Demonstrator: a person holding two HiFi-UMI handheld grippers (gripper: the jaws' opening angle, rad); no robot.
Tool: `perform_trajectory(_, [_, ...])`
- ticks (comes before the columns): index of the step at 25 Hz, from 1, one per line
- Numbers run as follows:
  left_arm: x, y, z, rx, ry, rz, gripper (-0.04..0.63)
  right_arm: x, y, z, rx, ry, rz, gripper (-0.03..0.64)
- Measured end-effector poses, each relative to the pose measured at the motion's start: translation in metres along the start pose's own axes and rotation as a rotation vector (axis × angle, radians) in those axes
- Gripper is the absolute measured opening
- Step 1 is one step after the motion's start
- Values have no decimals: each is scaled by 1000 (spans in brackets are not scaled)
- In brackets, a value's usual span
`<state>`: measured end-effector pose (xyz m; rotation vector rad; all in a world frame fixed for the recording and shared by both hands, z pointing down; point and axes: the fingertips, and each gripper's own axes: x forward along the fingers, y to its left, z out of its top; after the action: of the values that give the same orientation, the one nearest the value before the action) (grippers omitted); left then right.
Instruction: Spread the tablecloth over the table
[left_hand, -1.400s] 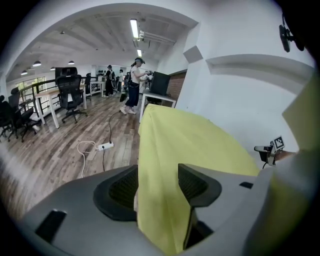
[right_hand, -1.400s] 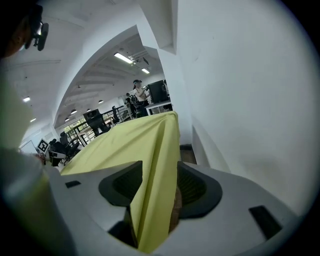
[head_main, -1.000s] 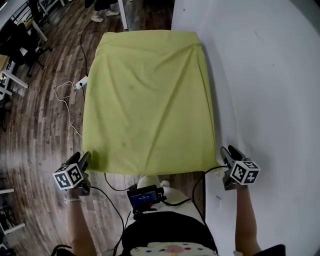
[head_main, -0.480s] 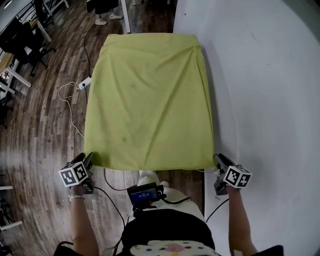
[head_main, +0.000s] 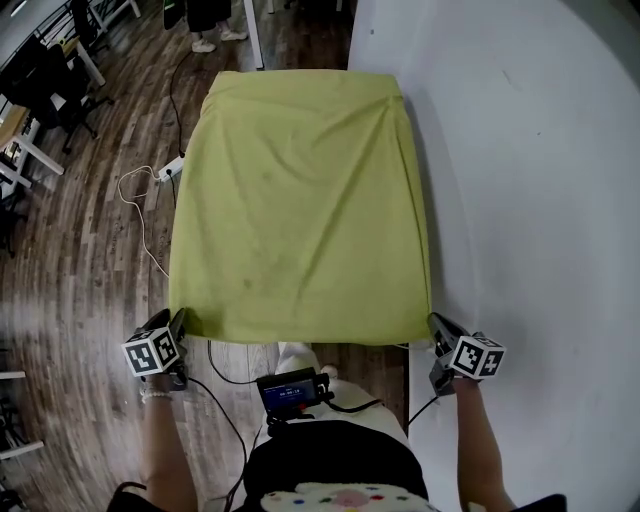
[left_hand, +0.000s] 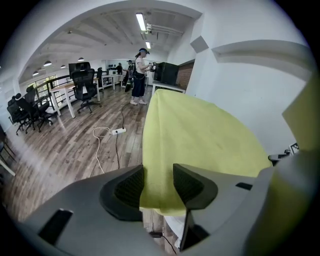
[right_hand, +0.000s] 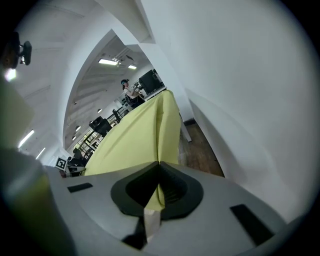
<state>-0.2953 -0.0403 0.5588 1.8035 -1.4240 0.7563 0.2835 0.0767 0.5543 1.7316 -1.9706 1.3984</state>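
Observation:
A yellow-green tablecloth (head_main: 300, 200) lies over a long table, its near edge hanging toward me. My left gripper (head_main: 178, 325) is at the near left corner. In the left gripper view that corner (left_hand: 159, 195) hangs between the pads (left_hand: 190, 186), which stand apart; the jaws have just been closing and stay open (left_hand: 157, 172). My right gripper (head_main: 437, 325) is at the near right corner. In the right gripper view its jaws have just closed and are shut (right_hand: 159, 167) on the cloth's edge (right_hand: 156, 197), with the rest of the cloth (right_hand: 140, 135) running away ahead.
A white wall (head_main: 530, 200) runs close along the table's right side. On the wood floor to the left lies a power strip (head_main: 168, 168) with a white cable. Desks and chairs (head_main: 40, 80) stand farther left. A person (left_hand: 139, 70) stands beyond the table's far end.
Both grippers have moved inward to the cloth's near corners. The right one has shut on its corner, and the left one's jaws have narrowed around the other corner.

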Motion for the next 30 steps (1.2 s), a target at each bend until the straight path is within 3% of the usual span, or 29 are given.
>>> perform_trajectory(3, [-6, 8, 1, -16, -13, 23, 157, -7, 0, -1, -41, 16, -35, 32])
perform_trajectory(4, [-8, 12, 1, -19, -20, 37, 124, -9, -4, -1, -30, 9, -54, 32])
perform_trajectory(5, [-10, 15, 1, -22, -24, 47, 44, -13, -11, -1, -9, 0, -76, 32])
perform_trajectory(6, [-12, 17, 0, -26, -24, 50, 25, -17, -19, -2, 11, -5, -97, 32])
perform_trajectory(11, [-14, 29, -6, -45, -6, 72, 21, -28, -60, -3, 16, -7, -237, 32])
perform_trajectory(23, [-20, 62, -21, -98, 19, 201, 21, -52, -116, 29, -100, -19, -618, 32])
perform_trajectory(26, [-19, 69, -26, -102, 24, 216, 21, -55, -122, 34, -143, -20, -646, 32])
perform_trajectory(30, [-16, 71, -30, -113, 15, 230, 23, -51, -122, 31, -87, -55, -603, 34])
